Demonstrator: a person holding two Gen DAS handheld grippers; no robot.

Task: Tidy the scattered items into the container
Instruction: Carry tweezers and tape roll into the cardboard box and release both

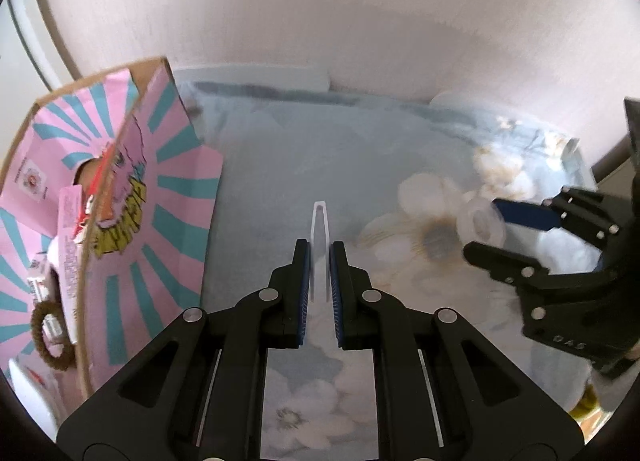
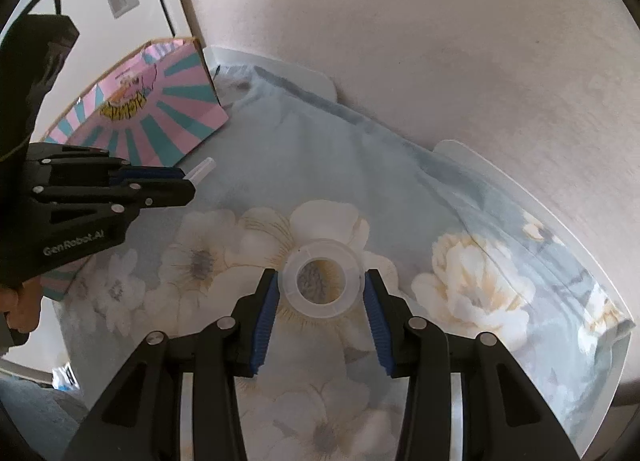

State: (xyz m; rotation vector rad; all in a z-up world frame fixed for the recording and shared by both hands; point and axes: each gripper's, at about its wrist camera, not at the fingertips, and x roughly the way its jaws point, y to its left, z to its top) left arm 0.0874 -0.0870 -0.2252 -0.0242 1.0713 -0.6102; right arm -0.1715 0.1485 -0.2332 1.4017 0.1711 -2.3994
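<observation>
Translucent plastic ring (image 2: 320,279) above smooth floral cloth (image 2: 472,273).

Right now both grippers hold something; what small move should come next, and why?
Probably carry the left gripper with its clear tweezers left, over the open pink box, then release. The right gripper with the clear ring is farther from it.

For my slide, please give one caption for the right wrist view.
Right gripper jaws closed on a translucent tape roll above the floral cloth.
</observation>
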